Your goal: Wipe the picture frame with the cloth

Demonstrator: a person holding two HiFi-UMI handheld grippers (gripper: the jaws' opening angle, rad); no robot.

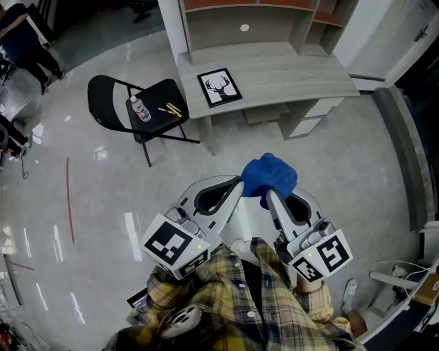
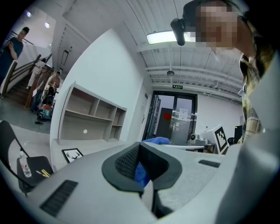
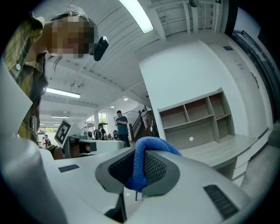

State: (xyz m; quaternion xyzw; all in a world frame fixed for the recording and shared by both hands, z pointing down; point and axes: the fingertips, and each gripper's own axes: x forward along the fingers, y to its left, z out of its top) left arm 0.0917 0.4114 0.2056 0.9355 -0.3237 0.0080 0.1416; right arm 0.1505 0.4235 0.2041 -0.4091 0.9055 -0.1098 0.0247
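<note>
the picture frame lies flat on the desk, toward the desk's left end as the head view shows it. it is black-edged, with a stag's head print facing up, and nothing touches it.

the cloth is off the desk, bunched in the air in front of the desk's front edge and well apart from the frame. it is blue and hangs between your two tools.

your right gripper has its jaws closed on the cloth. a fold is pinched between the dark ribbed pads and the rest loops over the top of them.

your left gripper has its jaws pressed together. its tip sits against the cloth's left side, and blue shows in the slit behind its pads. i cannot tell whether any of the cloth is caught there.

both grippers point toward the desk. their marker cubes sit nearest your plaid shirt.

along the desk's back edge stands a shelf unit with open compartments. under the desk's right end are drawers.

just off the desk's left end stands a black folding chair. a small bottle and yellow pens lie on its seat.

the pale glossy floor runs out from the desk's front. a thin red line marks it, left of the chair.
</note>
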